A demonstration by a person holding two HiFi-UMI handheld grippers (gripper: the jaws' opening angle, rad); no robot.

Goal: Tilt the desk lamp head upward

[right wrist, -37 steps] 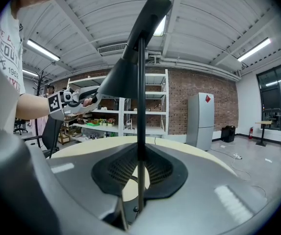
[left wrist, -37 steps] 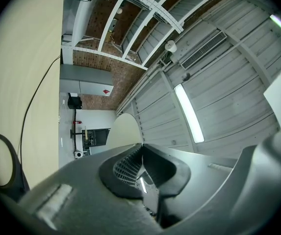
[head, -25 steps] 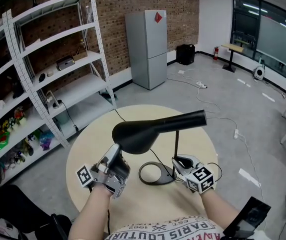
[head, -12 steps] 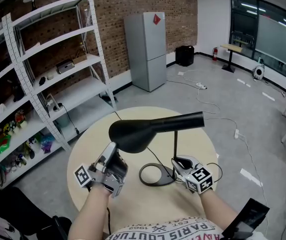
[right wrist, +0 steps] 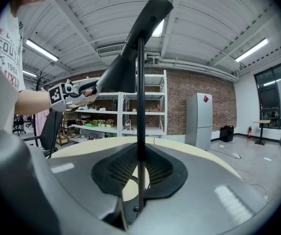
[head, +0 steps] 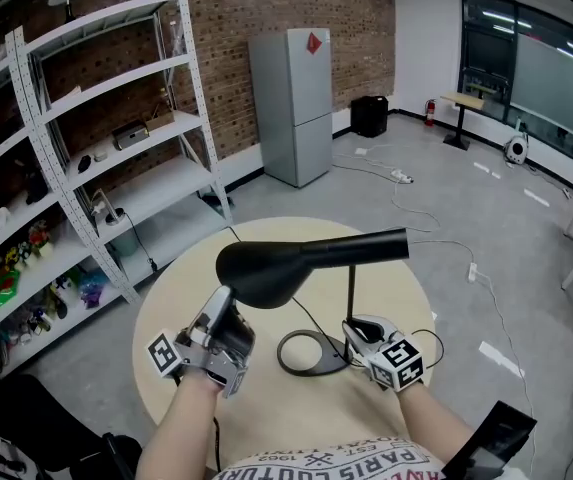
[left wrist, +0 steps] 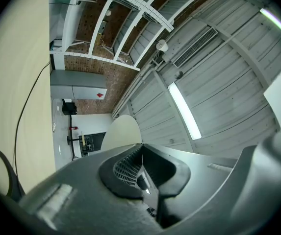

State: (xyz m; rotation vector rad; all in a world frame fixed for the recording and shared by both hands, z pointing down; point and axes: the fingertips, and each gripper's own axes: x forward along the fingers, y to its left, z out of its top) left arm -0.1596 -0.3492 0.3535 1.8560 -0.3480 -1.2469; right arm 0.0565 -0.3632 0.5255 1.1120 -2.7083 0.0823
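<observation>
While your right gripper pinches the upright stem above the tabletop, your left gripper, jaws pressed together and empty, nudges the lamp head from beneath, and it sits slightly higher than a second ago, so the tilt looks under way.

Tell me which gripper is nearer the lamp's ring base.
Right. The right gripper is shut on the pole just above the ring base; the left gripper is off to its left, higher, by the lamp head.
</observation>
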